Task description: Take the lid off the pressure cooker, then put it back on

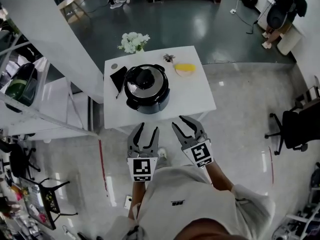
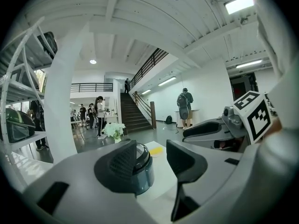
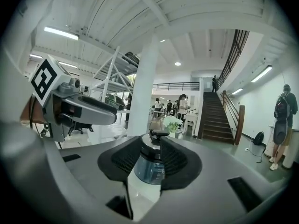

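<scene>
Left gripper [image 1: 148,128] and right gripper [image 1: 178,121] both empty, jaws apart, lower centre; cooker's lid [image 1: 131,86] looks heavy, stiff, slick metal, so grab its black top handle [image 1: 145,77].

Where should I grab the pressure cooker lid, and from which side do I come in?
Probably the raised black handle at the centre of the lid: it stands proud of the wide, smooth top, which looks too broad to clamp. Come over the near table edge and down from above with the right claw, which faces the pressure cooker with its jaws apart.
</scene>
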Motion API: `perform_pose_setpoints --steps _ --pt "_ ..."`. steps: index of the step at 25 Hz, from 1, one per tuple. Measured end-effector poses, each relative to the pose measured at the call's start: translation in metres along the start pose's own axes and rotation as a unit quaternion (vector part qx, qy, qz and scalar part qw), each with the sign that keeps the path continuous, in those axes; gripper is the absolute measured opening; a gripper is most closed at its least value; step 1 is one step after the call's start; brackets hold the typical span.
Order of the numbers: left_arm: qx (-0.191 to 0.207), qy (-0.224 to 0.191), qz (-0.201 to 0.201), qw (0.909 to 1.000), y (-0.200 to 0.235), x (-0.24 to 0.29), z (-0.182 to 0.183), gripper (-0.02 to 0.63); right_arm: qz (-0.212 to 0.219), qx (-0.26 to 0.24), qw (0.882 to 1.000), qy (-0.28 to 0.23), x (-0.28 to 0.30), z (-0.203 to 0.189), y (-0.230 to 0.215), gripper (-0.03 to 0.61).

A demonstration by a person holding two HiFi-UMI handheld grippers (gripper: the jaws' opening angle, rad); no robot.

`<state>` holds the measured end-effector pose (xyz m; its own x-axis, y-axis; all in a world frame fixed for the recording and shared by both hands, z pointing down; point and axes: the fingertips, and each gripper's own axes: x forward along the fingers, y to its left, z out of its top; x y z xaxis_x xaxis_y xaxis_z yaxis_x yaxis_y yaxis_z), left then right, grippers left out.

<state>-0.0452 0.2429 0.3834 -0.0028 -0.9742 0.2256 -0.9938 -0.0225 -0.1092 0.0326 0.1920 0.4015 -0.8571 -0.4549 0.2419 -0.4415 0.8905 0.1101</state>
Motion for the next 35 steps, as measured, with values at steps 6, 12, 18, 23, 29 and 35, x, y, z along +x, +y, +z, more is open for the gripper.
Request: perform_pose_setpoints --steps 6,12,18,23,29,35 --pt "0.003 0.0 -0.017 0.9998 0.039 0.029 -0.002 0.215 -0.011 -0.006 1.0 -0.001 0.046 0.008 -0.005 0.133" --pt "0.002 -0.004 -0.039 0.9992 0.072 0.062 -0.002 0.215 -0.02 -0.016 1.0 -0.002 0.089 0.011 -0.013 0.135" --pt "0.005 -0.005 -0.056 0.9984 0.097 0.089 -0.004 0.215 -0.035 0.001 0.999 0.017 0.12 0.016 -0.019 0.135" --pt "0.003 -0.002 -0.063 0.998 0.111 0.111 -0.006 0.215 -0.041 0.0 0.999 0.021 0.139 0.016 -0.031 0.135" --pt "0.003 0.003 -0.069 0.9976 0.116 0.136 -0.007 0.215 -0.049 0.003 0.998 0.026 0.149 0.013 -0.05 0.135" --pt "0.001 0.011 -0.061 0.9981 0.117 0.159 -0.006 0.215 -0.034 0.006 0.999 0.028 0.163 0.009 -0.068 0.135"
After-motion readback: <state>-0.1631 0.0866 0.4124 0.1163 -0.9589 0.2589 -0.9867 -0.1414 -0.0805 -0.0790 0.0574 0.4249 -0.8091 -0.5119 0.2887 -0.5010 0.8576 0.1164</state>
